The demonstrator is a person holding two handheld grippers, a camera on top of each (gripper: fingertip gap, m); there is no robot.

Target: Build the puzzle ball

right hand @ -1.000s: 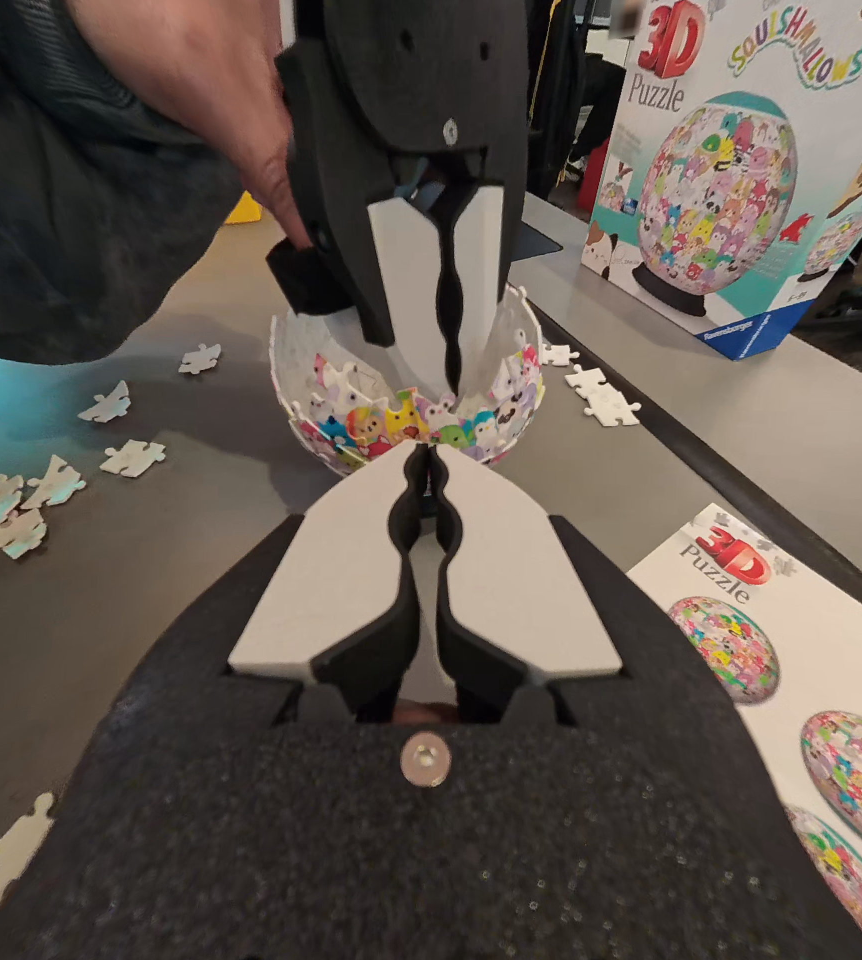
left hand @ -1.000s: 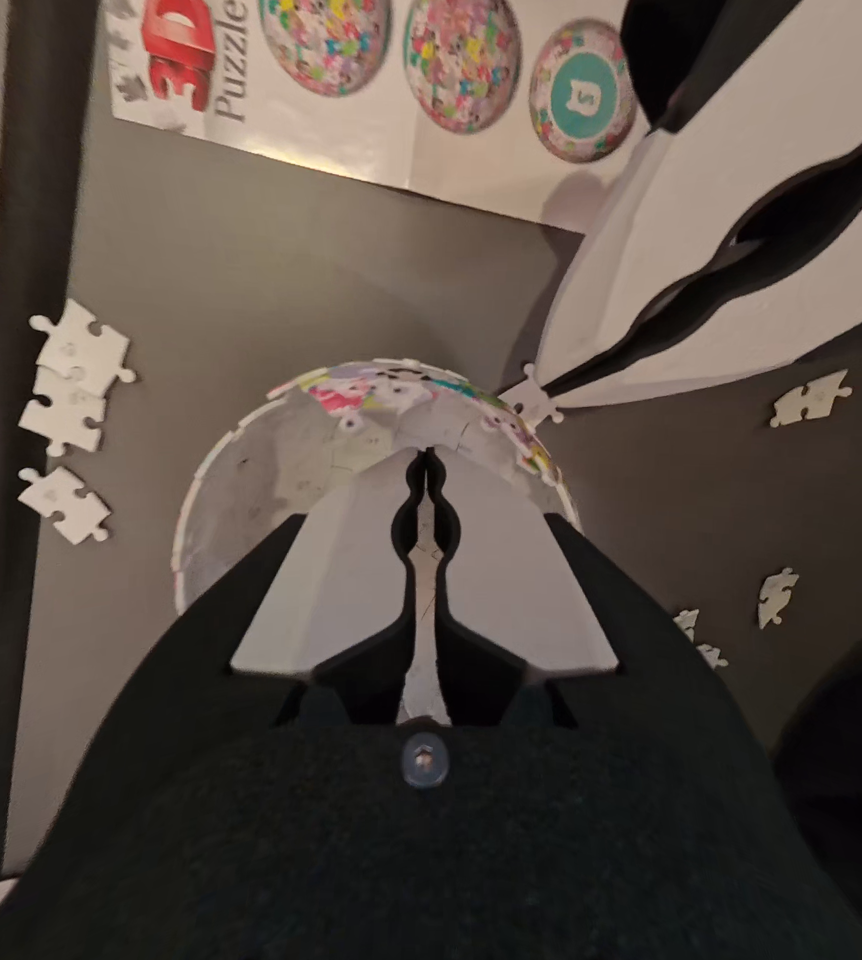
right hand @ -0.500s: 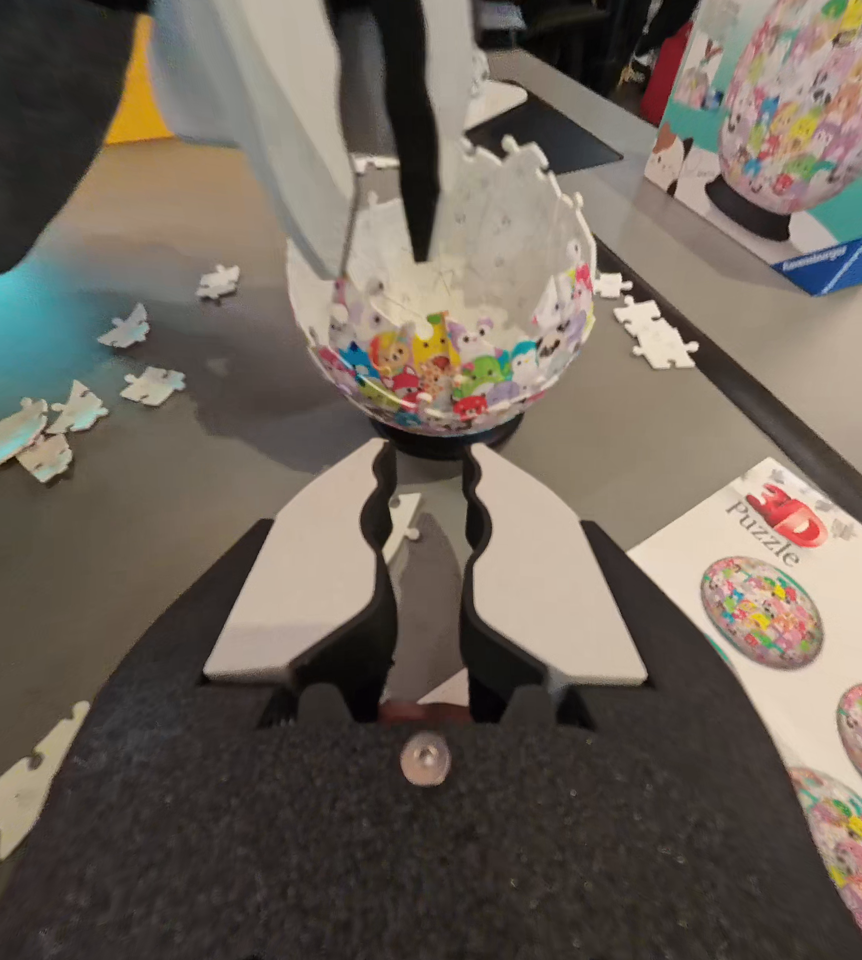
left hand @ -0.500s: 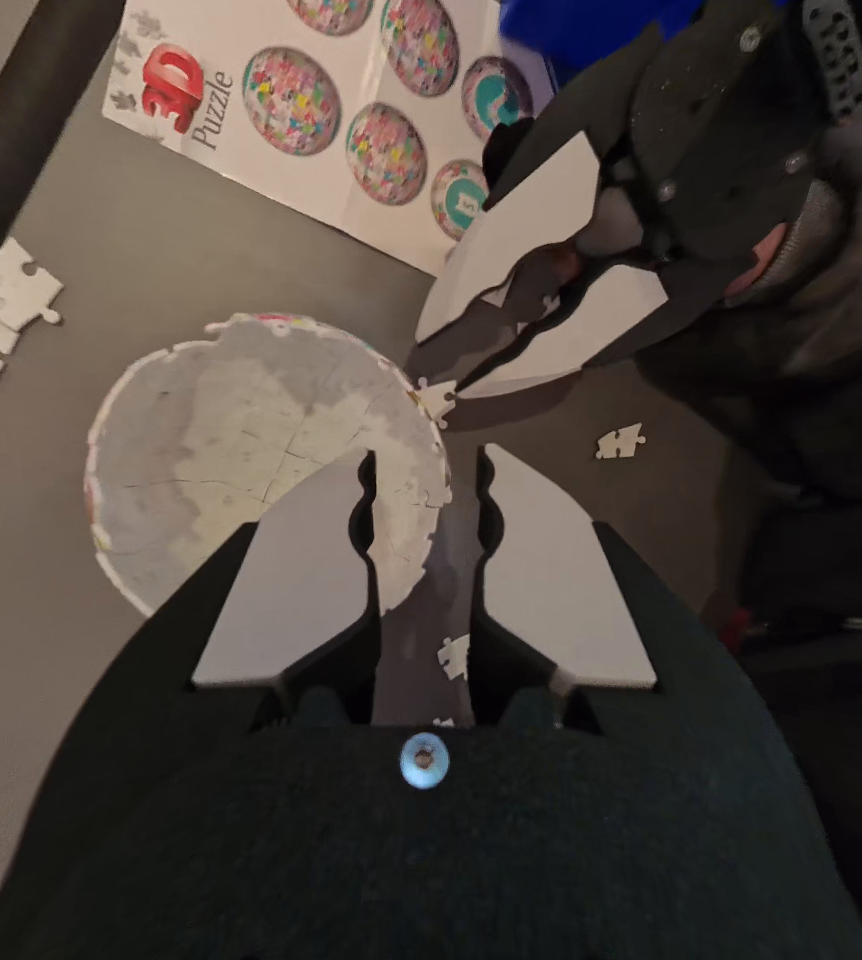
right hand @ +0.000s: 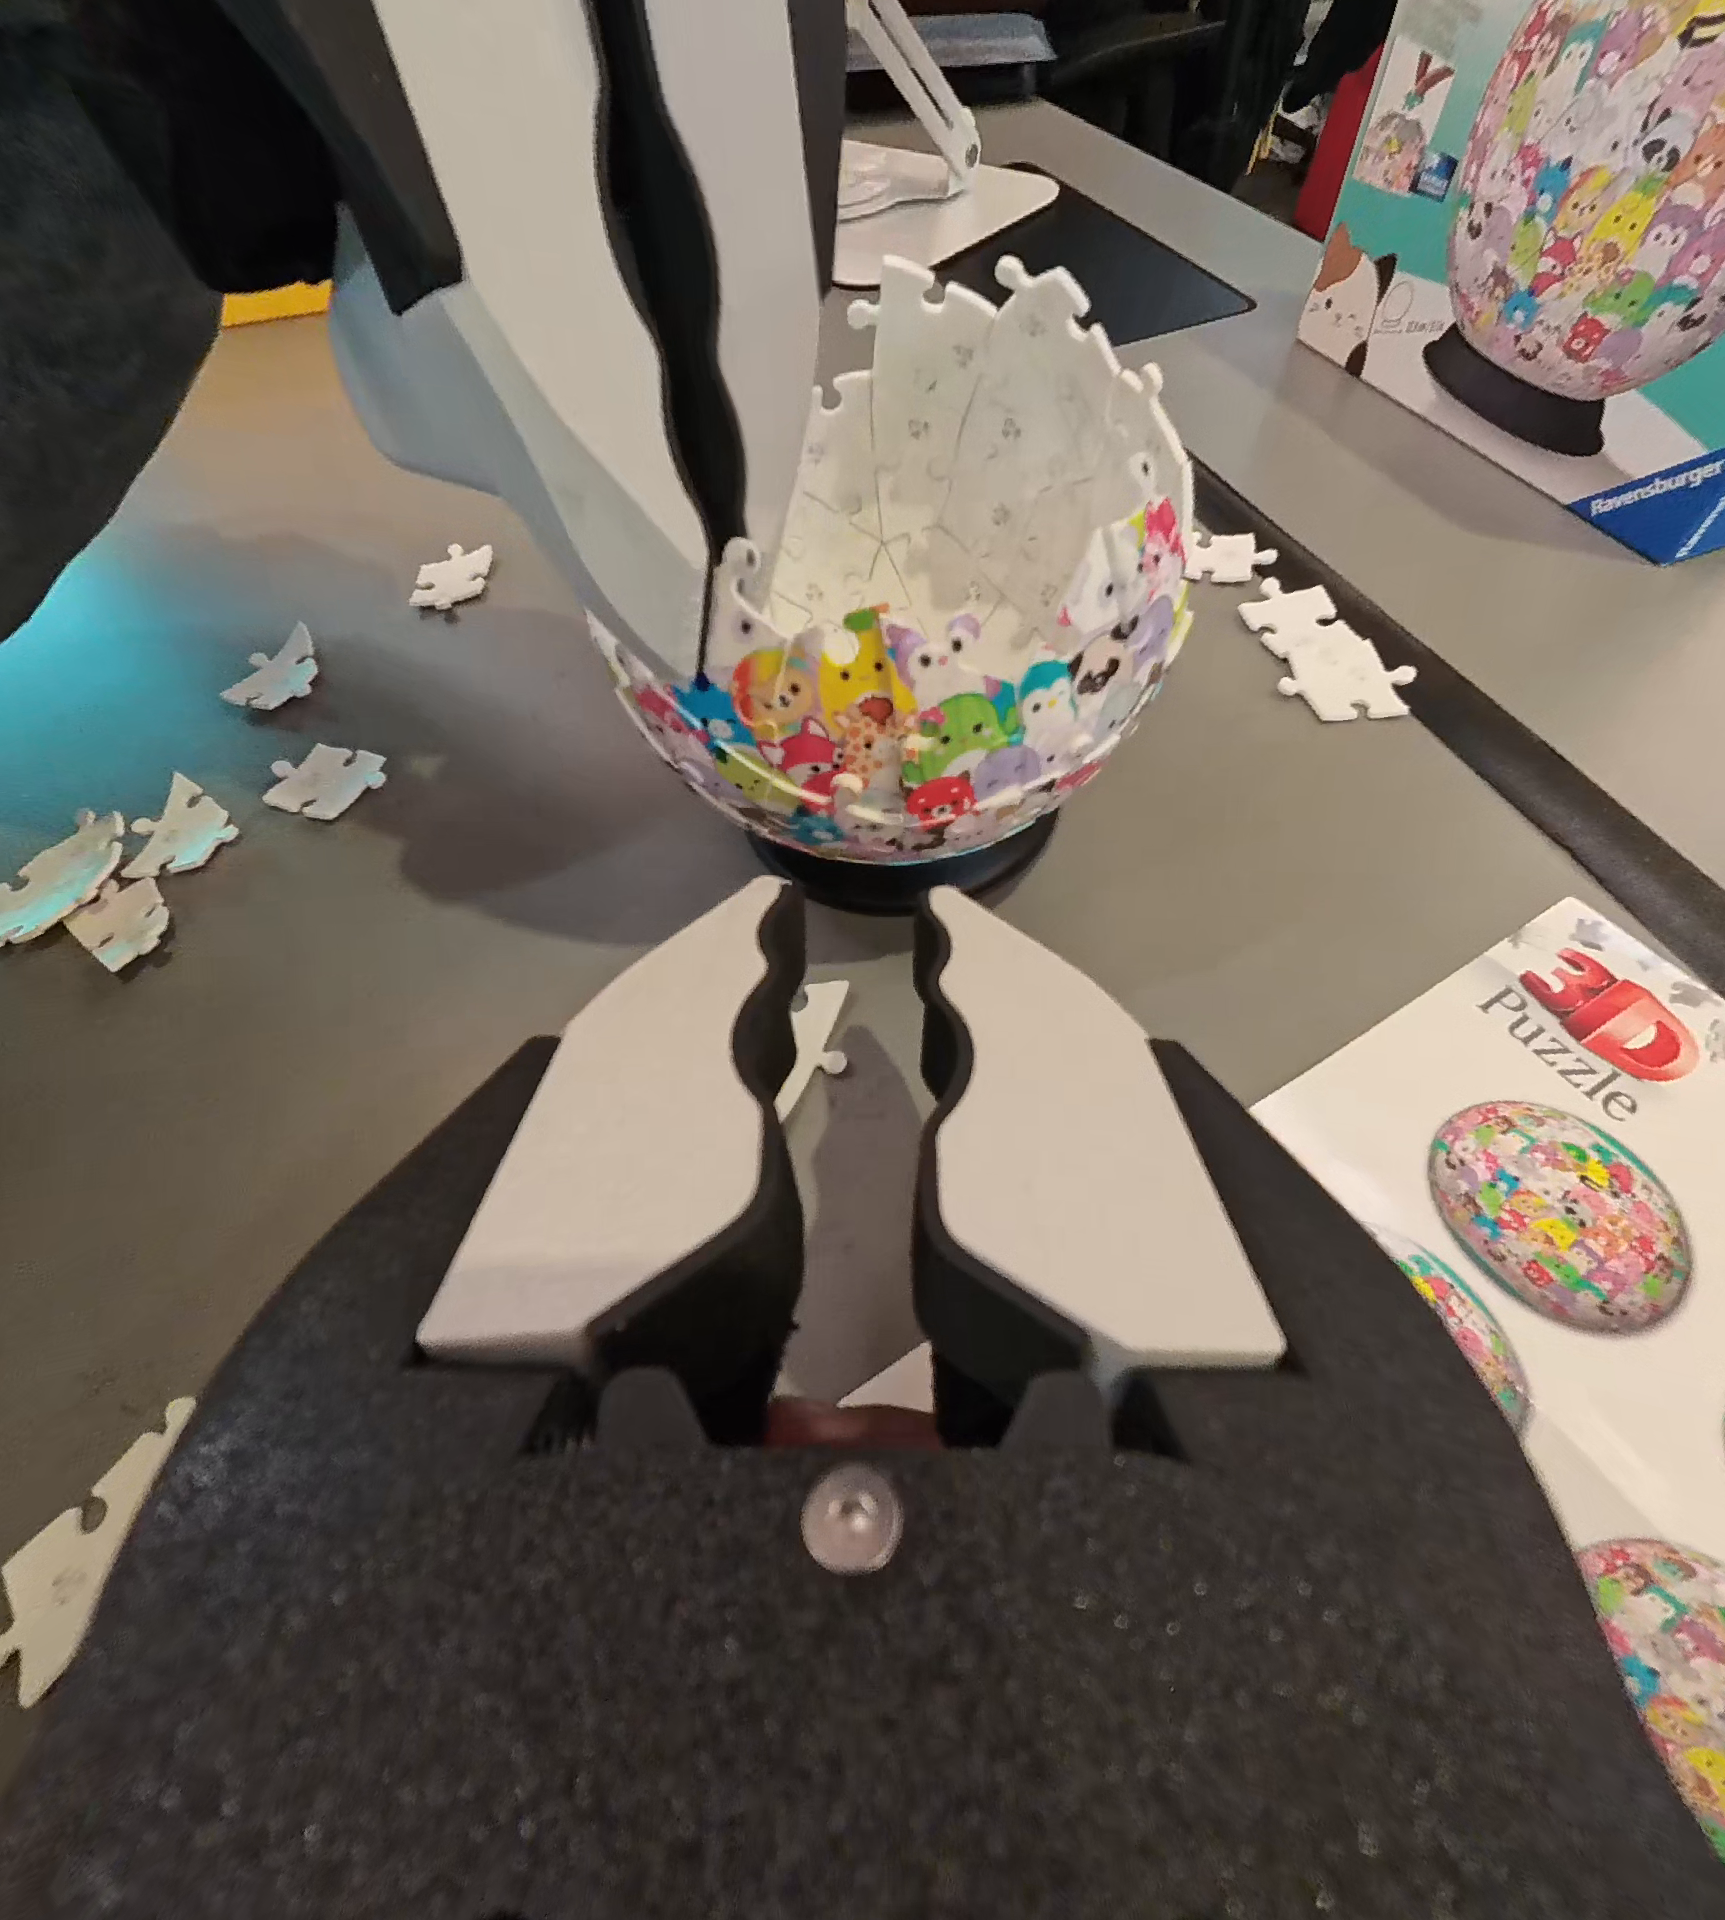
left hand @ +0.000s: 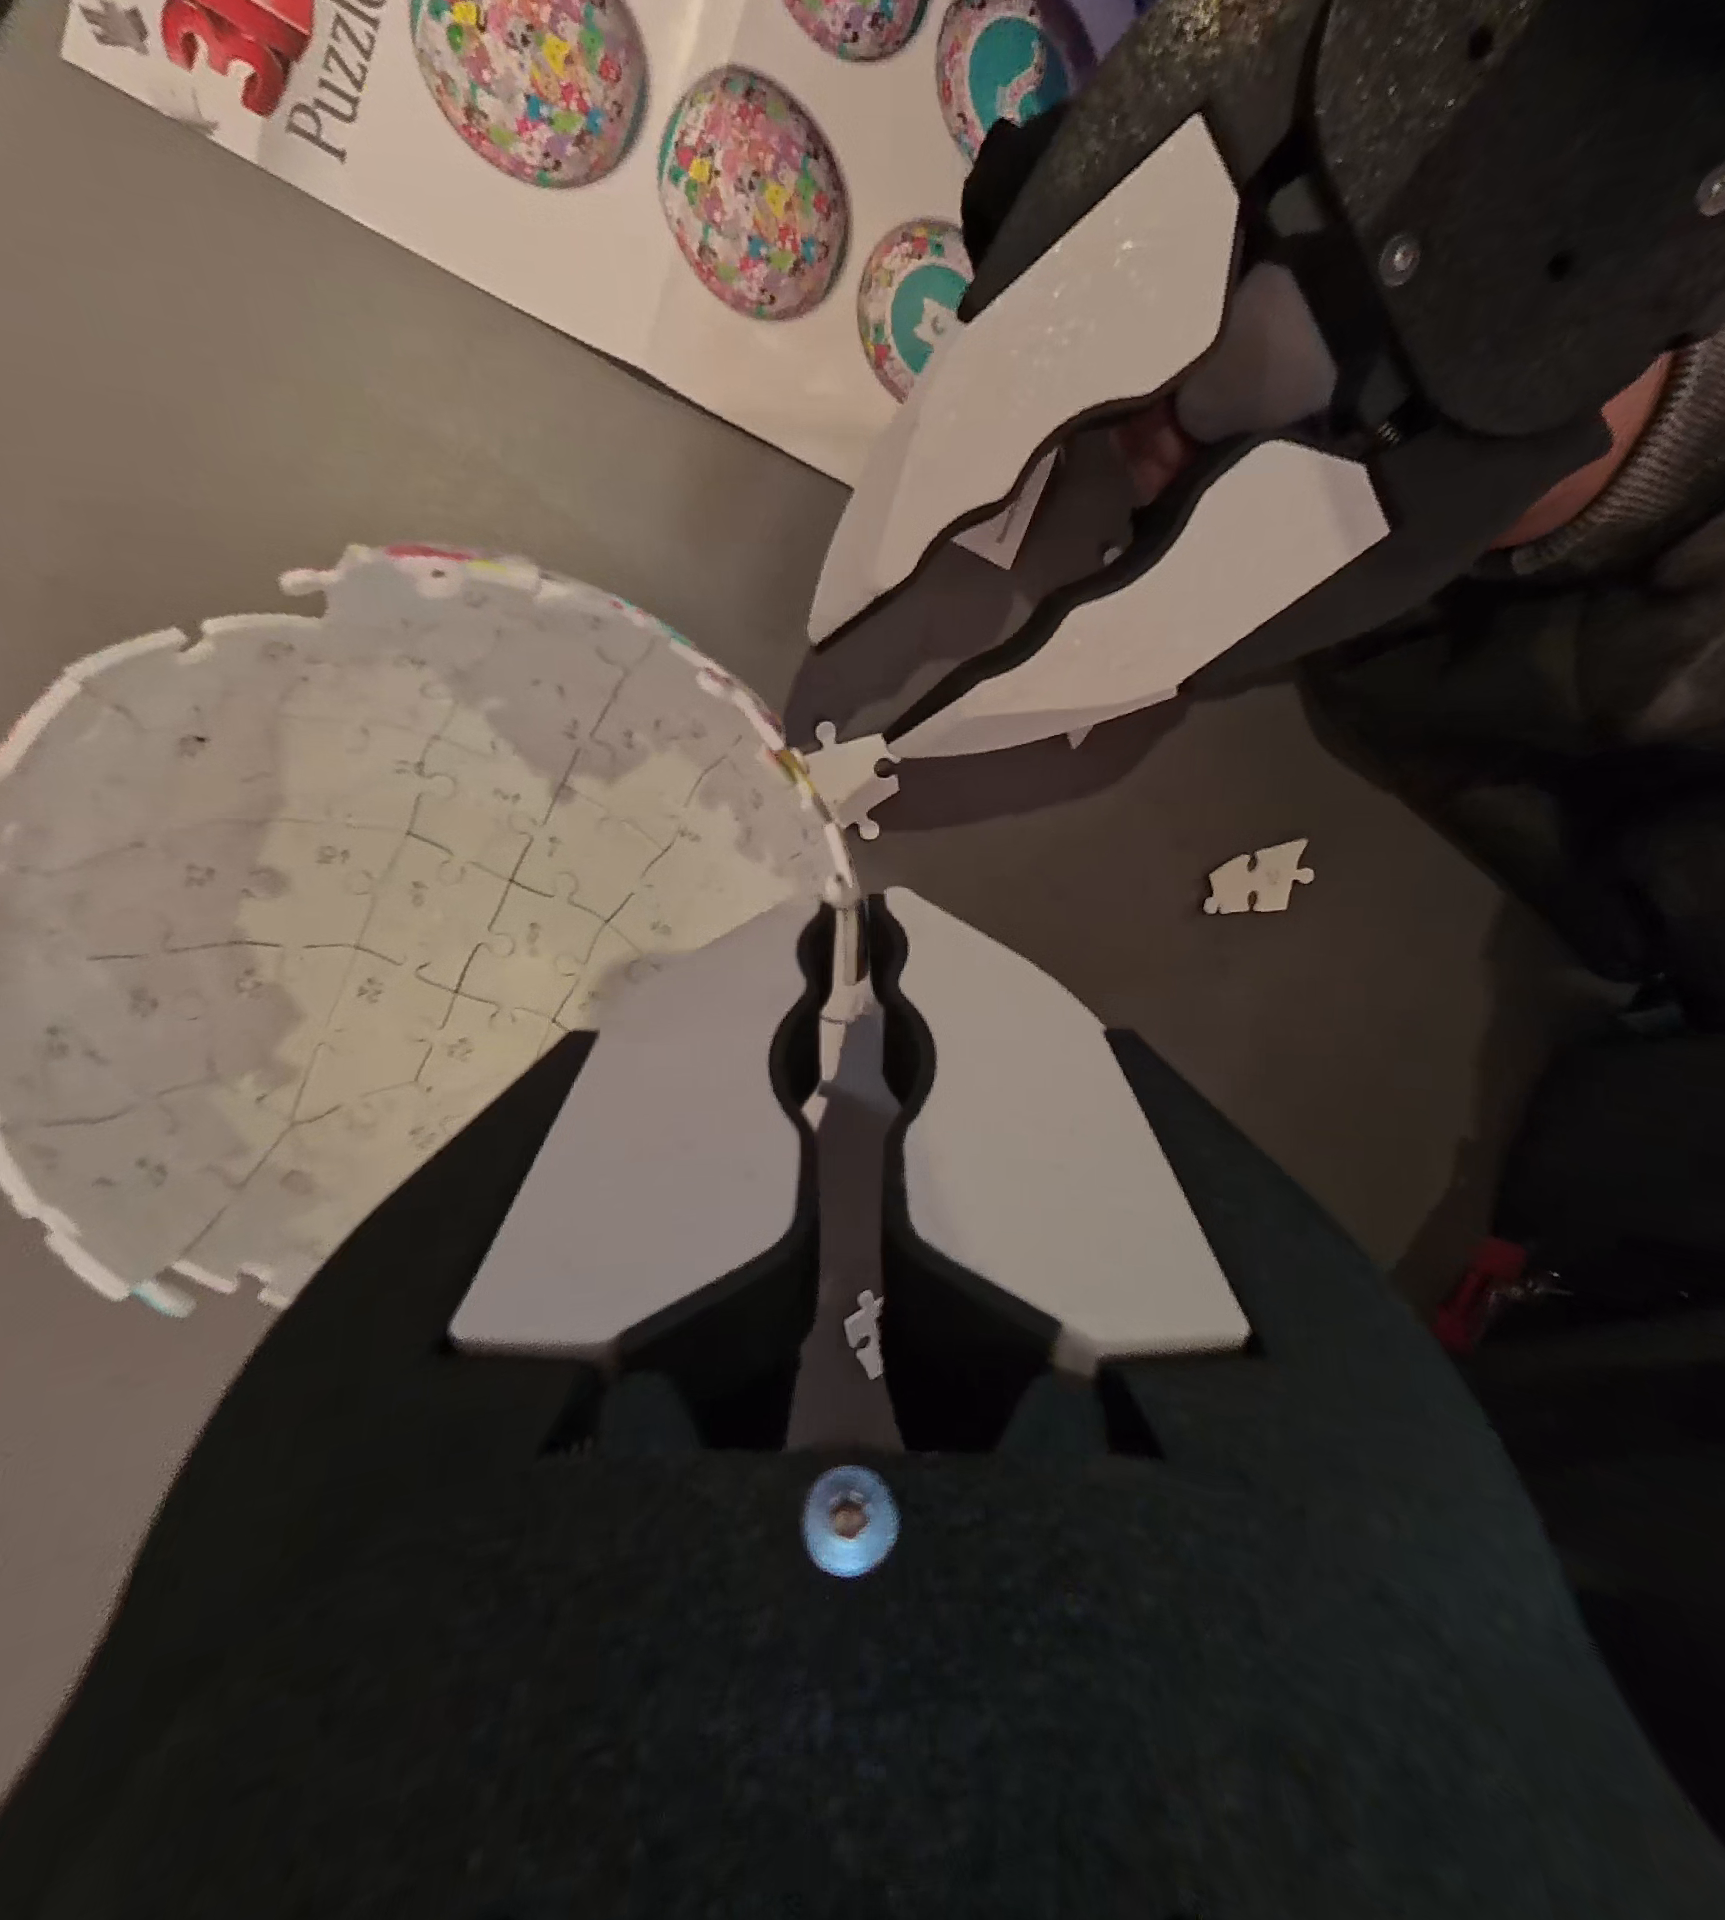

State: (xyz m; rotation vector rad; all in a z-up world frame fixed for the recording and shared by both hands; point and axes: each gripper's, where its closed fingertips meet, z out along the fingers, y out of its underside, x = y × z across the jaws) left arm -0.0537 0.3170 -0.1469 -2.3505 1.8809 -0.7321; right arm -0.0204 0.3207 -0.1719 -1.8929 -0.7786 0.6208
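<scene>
- One puzzle ball (right hand: 899, 727), a half-built open shell, sits on one dark stand (right hand: 1003, 873) on the grey table (right hand: 318, 1143).
- The left gripper (left hand: 853, 925) comes down from above, pressed together on the shell's rim.
- The right gripper (right hand: 853, 935) is spread just before the stand. One piece (right hand: 816, 1039) shows by its left finger; I cannot tell whether it rests on the table.
- At least seven loose pieces (right hand: 323, 779) lie left of the ball, and two white clusters (right hand: 1325, 649) lie to its right.
- One sheet (right hand: 1564, 1195) lies near right, and one box (right hand: 1616, 260) stands behind it.
</scene>
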